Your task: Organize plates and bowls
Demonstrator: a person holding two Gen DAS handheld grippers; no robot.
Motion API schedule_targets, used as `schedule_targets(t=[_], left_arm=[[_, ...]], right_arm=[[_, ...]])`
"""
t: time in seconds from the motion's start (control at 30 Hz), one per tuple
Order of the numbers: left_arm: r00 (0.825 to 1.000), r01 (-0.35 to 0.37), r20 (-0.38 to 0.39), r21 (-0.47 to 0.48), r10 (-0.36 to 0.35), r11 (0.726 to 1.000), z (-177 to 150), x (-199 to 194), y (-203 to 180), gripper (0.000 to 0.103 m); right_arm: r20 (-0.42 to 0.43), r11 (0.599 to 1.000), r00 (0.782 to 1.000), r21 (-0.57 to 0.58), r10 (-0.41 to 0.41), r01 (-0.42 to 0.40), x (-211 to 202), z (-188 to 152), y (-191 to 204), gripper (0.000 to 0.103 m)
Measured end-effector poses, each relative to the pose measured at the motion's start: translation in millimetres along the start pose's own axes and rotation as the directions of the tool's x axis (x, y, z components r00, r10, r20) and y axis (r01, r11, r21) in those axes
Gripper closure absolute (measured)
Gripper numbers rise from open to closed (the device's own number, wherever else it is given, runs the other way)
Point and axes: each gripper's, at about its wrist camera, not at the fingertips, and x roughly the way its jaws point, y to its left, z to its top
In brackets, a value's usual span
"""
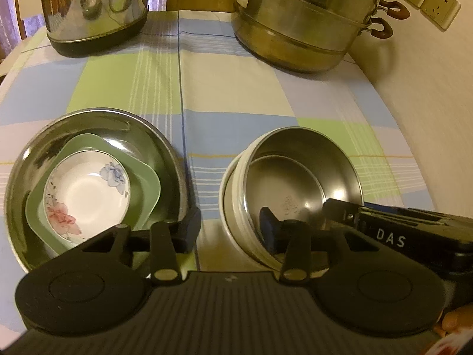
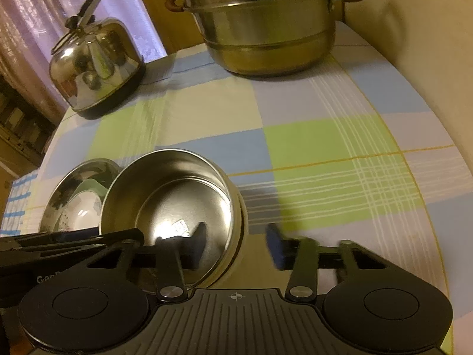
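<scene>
Flanking kettle [image 1: 94,11], steamer pot [image 1: 307,26], possibly unobstructed.

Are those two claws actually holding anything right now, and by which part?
Nothing is gripped yet. The left gripper and right gripper straddle the rim of the steel bowl on opposite sides, one finger inside and one outside, jaws not pressing on it.

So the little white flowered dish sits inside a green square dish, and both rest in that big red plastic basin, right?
Not quite: the basin is shiny round steel, not red plastic. The left wrist view shows the white flowered dish in the green square dish, both inside it.
</scene>
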Motion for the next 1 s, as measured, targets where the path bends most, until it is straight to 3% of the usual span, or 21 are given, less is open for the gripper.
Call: schedule_targets(t=[0.17,0.53,1.0], left_arm=[[1.0,0.029,-0.001,0.009,-0.029,1.0,1.9,3.1,-1.3,0.075],[0.998,0.064,-0.024,-0.013,-0.065,0.998,3.3,10.2,5.8,0.072],[0.997,0.068,-0.026,-0.01,-0.069,0.998,3.5,12.7,5.3,0.073]], right_arm=[[-0.003,1.0,1.0,0.007,0.007,-0.007,0.6,2.3,1.1,0.083],[-0.031,1.0,0.999,0.016,-0.019,0.02,11.7,4.0,3.3,0.084],[-0.04,0.998,0.999,0.061,0.005,-0.003,14.3,4.2,-4.0,0.085]])
